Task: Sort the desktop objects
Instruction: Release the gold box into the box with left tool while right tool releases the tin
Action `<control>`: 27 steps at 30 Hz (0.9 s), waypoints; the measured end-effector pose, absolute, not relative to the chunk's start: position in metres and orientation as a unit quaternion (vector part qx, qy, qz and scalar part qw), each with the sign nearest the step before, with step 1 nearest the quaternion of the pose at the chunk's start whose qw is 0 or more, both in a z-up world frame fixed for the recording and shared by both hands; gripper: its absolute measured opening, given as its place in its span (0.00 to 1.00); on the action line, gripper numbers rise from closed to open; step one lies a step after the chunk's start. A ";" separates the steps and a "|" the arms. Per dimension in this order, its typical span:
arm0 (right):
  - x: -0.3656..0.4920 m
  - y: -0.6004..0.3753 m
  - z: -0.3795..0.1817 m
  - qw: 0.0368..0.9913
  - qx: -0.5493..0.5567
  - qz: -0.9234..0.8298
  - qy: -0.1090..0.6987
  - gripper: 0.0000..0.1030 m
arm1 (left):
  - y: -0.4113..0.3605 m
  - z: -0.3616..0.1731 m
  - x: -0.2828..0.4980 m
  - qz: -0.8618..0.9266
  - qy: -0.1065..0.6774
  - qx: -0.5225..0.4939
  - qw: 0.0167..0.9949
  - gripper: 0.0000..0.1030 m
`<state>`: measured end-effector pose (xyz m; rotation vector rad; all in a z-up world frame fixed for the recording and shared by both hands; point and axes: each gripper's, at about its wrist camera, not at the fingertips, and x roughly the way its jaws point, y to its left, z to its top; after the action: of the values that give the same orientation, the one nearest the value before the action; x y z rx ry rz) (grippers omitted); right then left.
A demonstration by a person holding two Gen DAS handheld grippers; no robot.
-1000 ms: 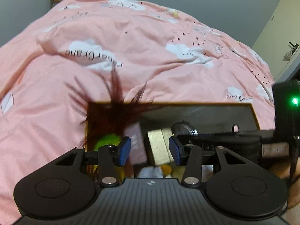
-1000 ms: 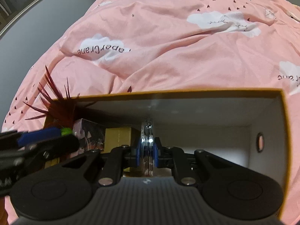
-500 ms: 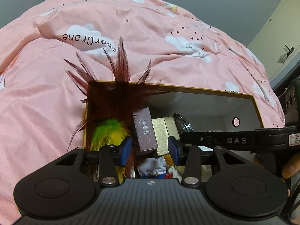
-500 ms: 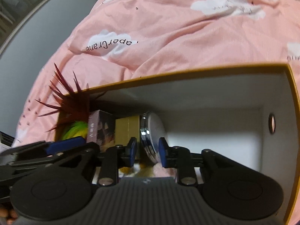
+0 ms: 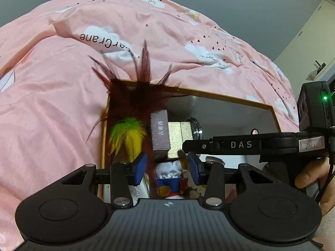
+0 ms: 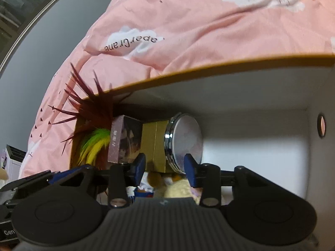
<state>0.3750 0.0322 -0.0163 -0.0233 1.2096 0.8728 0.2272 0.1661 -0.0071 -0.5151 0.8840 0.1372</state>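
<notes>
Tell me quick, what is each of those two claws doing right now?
Left gripper: open, holding nothing.
Right gripper: open, jaws just parted from the round silver metal tin, now free in the white cardboard box.

Dim indoor light, fisheye-bent edges, right view softly blurred, shadowed box interior (image 6: 240,96)

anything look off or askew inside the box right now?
Two things. The dark red feathers stick out over the rim of the box at its left corner. The round tin stands on edge, leaning against the gold box, so it may roll.
</notes>
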 end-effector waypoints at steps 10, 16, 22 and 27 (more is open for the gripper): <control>0.361 0.023 -0.007 0.747 -0.040 0.401 0.529 0.41 | 0.153 0.000 0.209 0.065 0.411 -0.219 0.882 0.48; 0.327 0.008 0.023 0.770 -0.073 0.423 0.472 0.41 | 0.138 0.023 0.183 0.064 0.391 -0.191 0.898 0.48; 0.275 -0.027 0.071 0.786 -0.105 0.478 0.377 0.41 | 0.132 0.046 0.151 0.067 0.390 -0.182 0.900 0.48; 0.223 -0.061 0.088 0.771 -0.140 0.530 0.325 0.40 | 0.117 0.036 0.125 0.088 0.422 -0.138 0.892 0.48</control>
<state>0.2226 -0.0605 0.0885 -0.3029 0.7038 1.1501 0.1251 0.1172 0.0362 -0.2856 0.8750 0.1832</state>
